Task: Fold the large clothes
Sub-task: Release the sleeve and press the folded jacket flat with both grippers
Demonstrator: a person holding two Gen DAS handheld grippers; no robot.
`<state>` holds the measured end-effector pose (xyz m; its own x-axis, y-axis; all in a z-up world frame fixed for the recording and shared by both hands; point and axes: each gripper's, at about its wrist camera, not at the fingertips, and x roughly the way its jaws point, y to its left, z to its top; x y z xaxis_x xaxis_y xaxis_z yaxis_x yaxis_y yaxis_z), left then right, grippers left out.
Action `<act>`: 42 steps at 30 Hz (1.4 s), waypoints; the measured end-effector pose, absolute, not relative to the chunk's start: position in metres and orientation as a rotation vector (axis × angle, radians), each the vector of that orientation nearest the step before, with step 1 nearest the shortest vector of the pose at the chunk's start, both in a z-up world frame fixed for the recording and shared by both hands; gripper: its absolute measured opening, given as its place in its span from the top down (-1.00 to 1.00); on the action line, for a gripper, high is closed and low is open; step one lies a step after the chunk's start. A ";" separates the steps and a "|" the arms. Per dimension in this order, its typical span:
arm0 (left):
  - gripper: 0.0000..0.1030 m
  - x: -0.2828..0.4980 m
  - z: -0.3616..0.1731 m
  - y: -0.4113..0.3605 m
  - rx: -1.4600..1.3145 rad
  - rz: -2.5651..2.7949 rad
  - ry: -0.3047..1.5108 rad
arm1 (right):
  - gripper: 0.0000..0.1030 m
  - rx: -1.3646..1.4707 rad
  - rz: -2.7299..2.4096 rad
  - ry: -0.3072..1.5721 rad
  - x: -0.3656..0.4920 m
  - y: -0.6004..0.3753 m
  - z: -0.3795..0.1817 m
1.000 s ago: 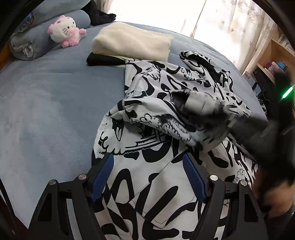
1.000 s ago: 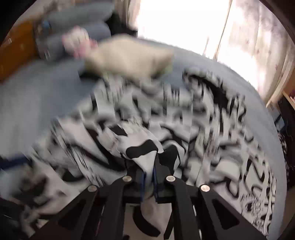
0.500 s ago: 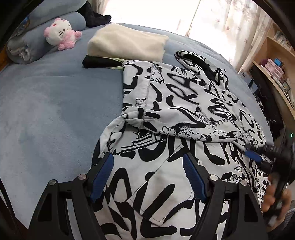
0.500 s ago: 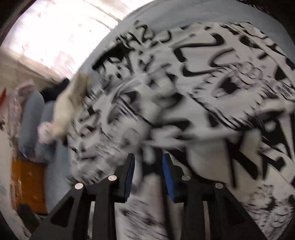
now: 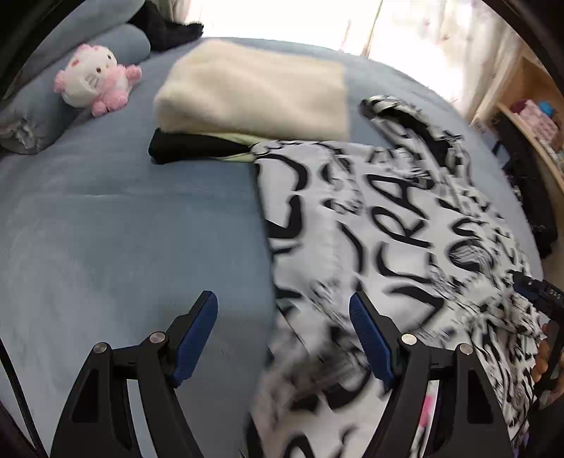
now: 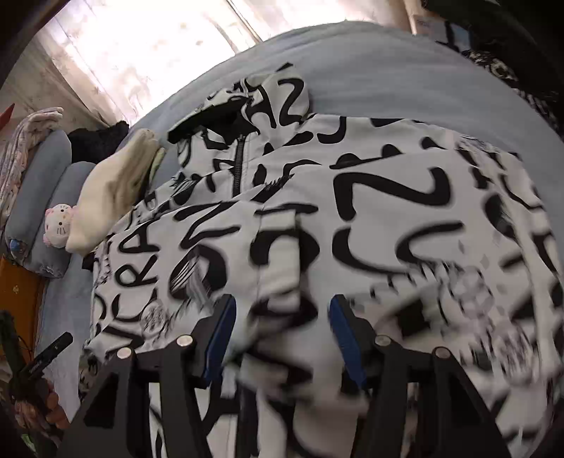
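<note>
Left claw (image 5: 283,340): held spread, nothing pinched; the jacket's left edge is seen between its blue pads.
Right claw (image 6: 282,340): held spread above the jacket, nothing gripped.
Jacket (image 6: 352,211): black-and-white printed, laid out on the blue bed (image 5: 123,229), hood at the far end.
Cream folded cloth (image 5: 253,95): stacked on dark clothing beyond the jacket.
Plush toy (image 5: 93,79): placed against the pillows.

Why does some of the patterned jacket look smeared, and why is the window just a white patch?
Left wrist view: the jacket is streaked near the left tongs, sharper farther off; window glare washes out detail. Right wrist view: smear sits low by the right tongs, the zipper stays crisp; the bed bulges from lens curvature.
</note>
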<state>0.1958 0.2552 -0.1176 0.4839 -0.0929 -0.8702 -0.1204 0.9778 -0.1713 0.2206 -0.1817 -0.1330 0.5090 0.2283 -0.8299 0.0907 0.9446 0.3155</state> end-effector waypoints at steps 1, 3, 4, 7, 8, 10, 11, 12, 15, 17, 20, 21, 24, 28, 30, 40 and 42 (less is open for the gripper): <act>-0.47 0.209 -0.125 0.260 -0.232 -0.001 1.090 | -0.08 0.344 0.096 1.049 0.232 -0.184 -0.139; -0.47 0.229 -0.138 0.268 -0.257 -0.005 1.124 | -0.08 0.356 0.103 1.073 0.249 -0.187 -0.150; -0.47 0.237 -0.144 0.270 -0.266 -0.017 1.136 | -0.08 0.372 0.116 1.084 0.257 -0.189 -0.156; -0.47 0.265 -0.164 0.276 -0.282 -0.013 1.162 | -0.08 0.413 0.156 1.083 0.271 -0.188 -0.164; -0.47 0.272 -0.170 0.277 -0.287 -0.019 1.171 | -0.08 0.415 0.170 1.080 0.274 -0.186 -0.165; -0.48 0.287 -0.183 0.279 -0.301 -0.004 1.194 | -0.08 0.408 0.198 1.077 0.278 -0.180 -0.166; -0.53 0.292 -0.186 0.280 -0.313 -0.001 1.192 | -0.08 0.396 0.206 1.071 0.279 -0.177 -0.166; -0.55 0.298 -0.188 0.282 -0.323 0.002 1.184 | -0.08 0.377 0.213 1.061 0.278 -0.174 -0.166; -0.47 0.308 -0.187 0.286 -0.356 0.011 1.169 | 0.15 0.317 0.213 1.049 0.277 -0.165 -0.165; 0.44 0.311 -0.181 0.285 -0.365 -0.001 1.138 | 0.46 0.291 0.238 1.035 0.275 -0.160 -0.162; 0.92 0.308 -0.163 0.272 -0.286 0.051 1.096 | 0.49 0.220 0.219 1.001 0.269 -0.150 -0.152; 0.95 0.305 -0.156 0.266 -0.247 0.063 1.070 | 0.49 0.202 0.214 0.985 0.266 -0.147 -0.147; 0.96 0.292 -0.133 0.258 -0.169 0.092 0.966 | 0.50 0.186 0.234 0.902 0.261 -0.140 -0.125; 1.00 0.278 -0.115 0.261 -0.087 0.189 0.856 | 0.50 0.157 0.272 0.771 0.257 -0.126 -0.101; 1.00 0.278 -0.117 0.270 -0.080 0.226 0.855 | 0.48 0.149 0.244 0.795 0.267 -0.122 -0.110; 0.81 0.262 -0.120 0.272 -0.100 0.179 0.942 | 0.21 0.199 0.100 0.949 0.278 -0.146 -0.139; 0.58 0.253 -0.110 0.255 -0.090 0.137 0.941 | 0.17 0.184 0.088 0.932 0.269 -0.146 -0.131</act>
